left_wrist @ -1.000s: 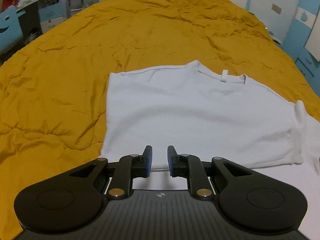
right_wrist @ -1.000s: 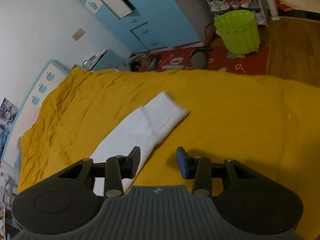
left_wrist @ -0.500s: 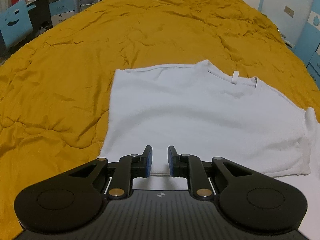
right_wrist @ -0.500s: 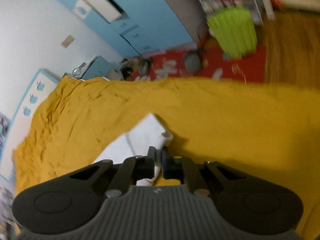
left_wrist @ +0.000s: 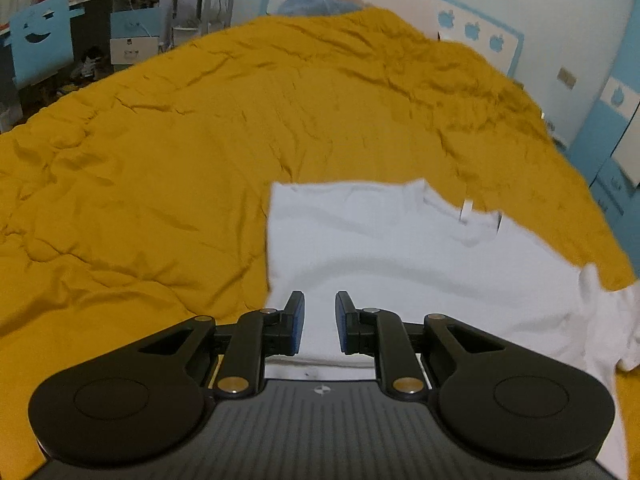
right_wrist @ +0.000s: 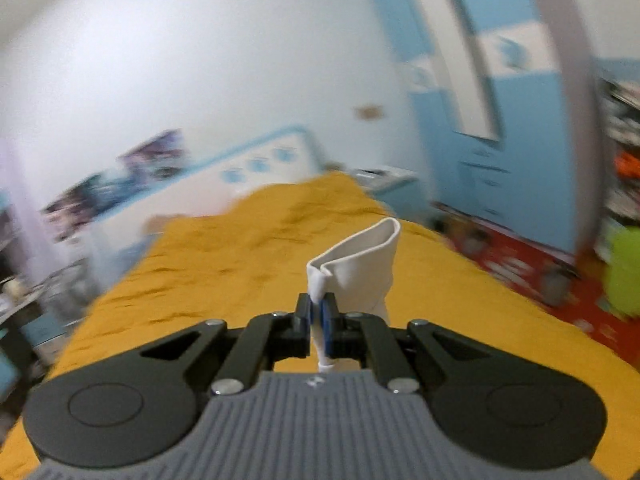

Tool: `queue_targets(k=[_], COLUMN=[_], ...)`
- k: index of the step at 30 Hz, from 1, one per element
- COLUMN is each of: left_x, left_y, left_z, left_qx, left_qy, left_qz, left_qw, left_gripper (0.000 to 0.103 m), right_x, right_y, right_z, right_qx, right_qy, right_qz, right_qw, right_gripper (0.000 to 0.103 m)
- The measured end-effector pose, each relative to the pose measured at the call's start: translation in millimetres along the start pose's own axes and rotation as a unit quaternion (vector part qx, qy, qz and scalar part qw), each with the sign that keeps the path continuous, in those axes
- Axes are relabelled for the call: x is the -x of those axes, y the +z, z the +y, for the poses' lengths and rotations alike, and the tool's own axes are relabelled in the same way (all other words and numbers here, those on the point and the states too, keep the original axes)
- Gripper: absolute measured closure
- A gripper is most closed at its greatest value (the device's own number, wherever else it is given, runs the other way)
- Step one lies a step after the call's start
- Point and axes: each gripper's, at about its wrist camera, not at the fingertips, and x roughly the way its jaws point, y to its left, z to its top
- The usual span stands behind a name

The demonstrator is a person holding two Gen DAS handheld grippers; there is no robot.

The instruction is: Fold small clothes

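A white T-shirt (left_wrist: 400,264) lies on the mustard-yellow quilt (left_wrist: 160,160), its left side folded in and its collar toward the far side. My left gripper (left_wrist: 319,320) hovers open and empty over the shirt's near edge. In the right wrist view my right gripper (right_wrist: 317,320) is shut on the shirt's white sleeve (right_wrist: 360,268) and holds it lifted above the quilt (right_wrist: 224,264), the sleeve end curling upward. The right edge of the shirt (left_wrist: 612,320) is bunched and raised.
A desk with blue chairs (left_wrist: 40,52) and clutter stands beyond the bed's left edge. A blue cabinet (right_wrist: 500,152), a red mat (right_wrist: 520,264) and a green bin (right_wrist: 624,272) are off the bed's right side. The right wrist view is motion-blurred.
My right gripper has closed on the sleeve and lifted it off the quilt, swinging upward. My left gripper has stayed open and shifted over the shirt's near edge.
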Motion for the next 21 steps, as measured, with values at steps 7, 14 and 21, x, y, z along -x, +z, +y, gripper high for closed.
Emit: queue_targets(k=[7,14,21], left_x=[19.4,10.7,-3.9], left_y=[6.9,7.9,4.8], left_z=[35.8,63.7,77.2], left_qx=[0.027,0.049,0.07], left_qy=[-0.022,-0.033,-0.069], left_qz=[-0.02,-0.009,-0.003], left_qw=[0.9992,0.9982,0.9951], left_gripper=[0.083,0.083,0.083], right_x=[1.9,-32.2,-84.7], right_y=[-24.2,-145.8,-296.0], right_z=[187.0,317.6,371.4], right_qx=[0.038,0.064,0.107], right_qy=[0.115,0.154,0.153], right_qz=[0.008,0.095,0.216], right_qw=[0.993,0.981,0.958], right_gripper=[0.103,0.103,0.103])
